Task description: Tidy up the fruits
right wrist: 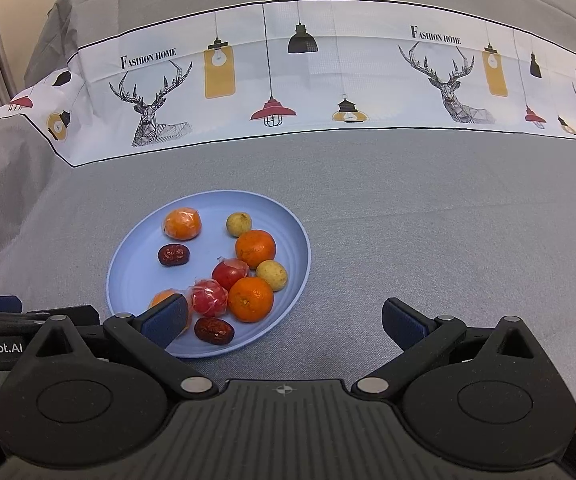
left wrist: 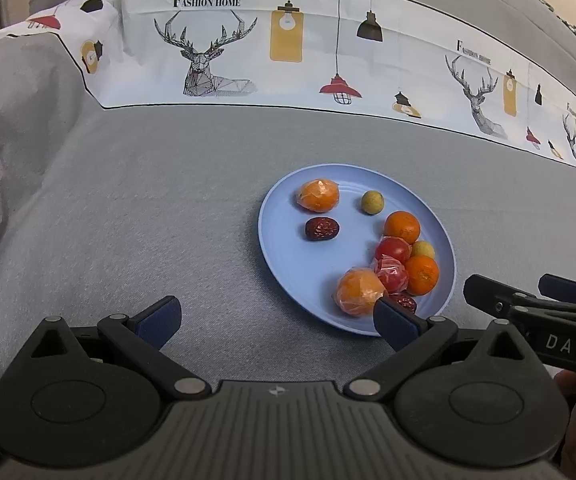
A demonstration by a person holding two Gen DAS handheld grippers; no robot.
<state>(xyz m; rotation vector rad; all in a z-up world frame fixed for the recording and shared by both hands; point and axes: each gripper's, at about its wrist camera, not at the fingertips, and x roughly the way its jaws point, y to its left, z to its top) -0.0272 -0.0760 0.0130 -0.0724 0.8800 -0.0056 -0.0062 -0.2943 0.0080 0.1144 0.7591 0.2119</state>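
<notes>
A light blue plate (left wrist: 284,248) (right wrist: 136,256) on the grey cloth holds several fruits: wrapped oranges (left wrist: 319,195) (right wrist: 182,223), bare oranges (left wrist: 402,227) (right wrist: 255,249), wrapped red tomatoes (left wrist: 393,249) (right wrist: 209,298), red dates (left wrist: 322,229) (right wrist: 173,255) and small yellow-green fruits (left wrist: 372,202) (right wrist: 239,224). My left gripper (left wrist: 278,320) is open and empty, just in front of the plate's near edge. My right gripper (right wrist: 288,320) is open and empty, its left finger over the plate's near rim. The right gripper also shows in the left wrist view (left wrist: 528,304).
The table is covered with a grey cloth (left wrist: 148,208) with a white band printed with deer and lamps (left wrist: 248,48) (right wrist: 288,80) along the far side. The left gripper's body shows at the left edge of the right wrist view (right wrist: 16,320).
</notes>
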